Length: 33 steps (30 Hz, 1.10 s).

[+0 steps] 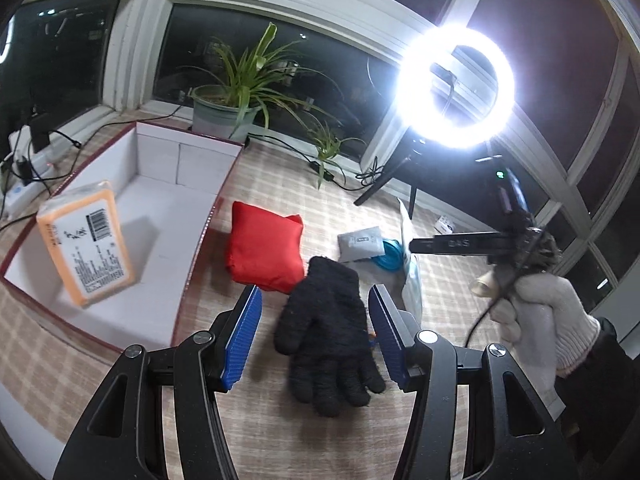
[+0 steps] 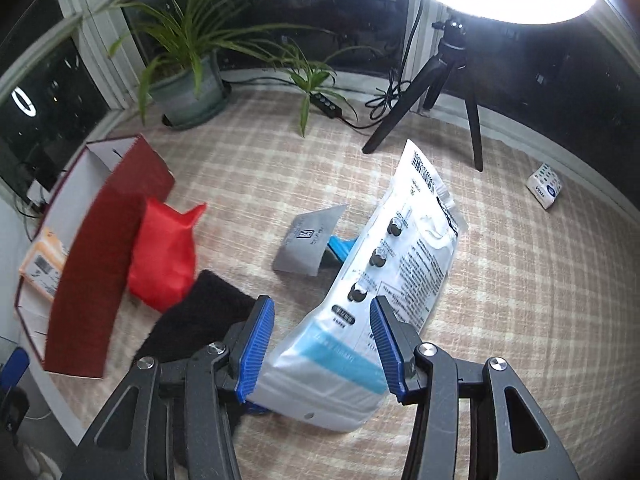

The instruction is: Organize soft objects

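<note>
Black fuzzy knit, the glove (image 1: 328,332) lies flat on the checked tablecloth (image 1: 280,184) between the spread blue pads of the left gripper (image 1: 315,336), untouched; it should be light and limp, likely to drape and snag, so I would pinch it across the palm rather than by a finger. Just beyond it sits a red fabric pouch (image 1: 262,250), beside the red-edged white box (image 1: 172,208) that holds an orange tissue pack (image 1: 86,246) bearing a barcode. The right gripper (image 2: 322,348) stands open astride a white-and-blue plastic pack (image 2: 376,292), seemingly not pressing it; its film looks slippery and crinkly, best squeezed mid-body. Its dense print is unreadable. A small packet (image 2: 545,185) well apart reads roughly "Vinda".
</note>
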### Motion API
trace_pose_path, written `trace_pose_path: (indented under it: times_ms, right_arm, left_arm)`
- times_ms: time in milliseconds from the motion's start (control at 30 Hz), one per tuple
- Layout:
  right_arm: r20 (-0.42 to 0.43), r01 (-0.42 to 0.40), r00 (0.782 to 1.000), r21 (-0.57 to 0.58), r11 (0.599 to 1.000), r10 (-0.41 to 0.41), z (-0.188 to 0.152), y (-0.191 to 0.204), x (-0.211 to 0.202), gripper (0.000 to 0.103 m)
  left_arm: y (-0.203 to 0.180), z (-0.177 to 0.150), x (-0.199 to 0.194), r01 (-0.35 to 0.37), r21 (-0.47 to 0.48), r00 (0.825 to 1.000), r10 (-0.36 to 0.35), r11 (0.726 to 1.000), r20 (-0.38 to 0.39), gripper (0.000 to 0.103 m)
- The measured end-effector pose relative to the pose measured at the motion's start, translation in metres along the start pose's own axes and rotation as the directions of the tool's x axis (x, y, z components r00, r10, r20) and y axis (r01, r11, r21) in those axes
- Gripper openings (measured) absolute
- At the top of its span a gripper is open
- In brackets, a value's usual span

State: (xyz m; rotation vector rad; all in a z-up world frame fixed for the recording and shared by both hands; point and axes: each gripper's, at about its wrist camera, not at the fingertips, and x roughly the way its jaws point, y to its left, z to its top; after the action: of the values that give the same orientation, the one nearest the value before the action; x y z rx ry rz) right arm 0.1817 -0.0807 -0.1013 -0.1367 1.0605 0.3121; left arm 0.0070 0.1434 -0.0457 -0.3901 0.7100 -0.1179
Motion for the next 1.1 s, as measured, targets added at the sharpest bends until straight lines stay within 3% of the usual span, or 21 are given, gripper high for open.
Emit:
trace_pose_path:
  times_ms: [267,667,867,1100]
  right_arm:
    - [-0.076,0.049,0.996,-0.032,0.998,-0.051,0.008,-0.005,0.025,0.046]
    - [-0.064,0.023,0.998,-0.054,0.998,-0.027,0.002,-0.029,0.004,0.046]
    - [-0.064,0.043,0.997,-0.043,0.998,-0.046,-0.011,-0.062,-0.011,0.046]
    - [-0.092,0.015,0.996,0.053,0.998,-0.01,-0.035,-0.122,-0.014,0.046]
  left_arm:
    - [-0.003,-0.001,0.003,-0.006,-0.023,1.0,0.005,1.0,-0.003,0.055]
    - [-0.02,-0.001,0.011,0.0,-0.032,1.0,0.0,0.999,0.003,0.055]
    - [-0.038,-0.003,0.019,0.014,-0.02,1.0,-0.014,1.0,-0.004,0.055]
    - [-0.07,-0.006,0.042,0.049,0.007,0.998,-0.048,0.999,-0.043,0.055]
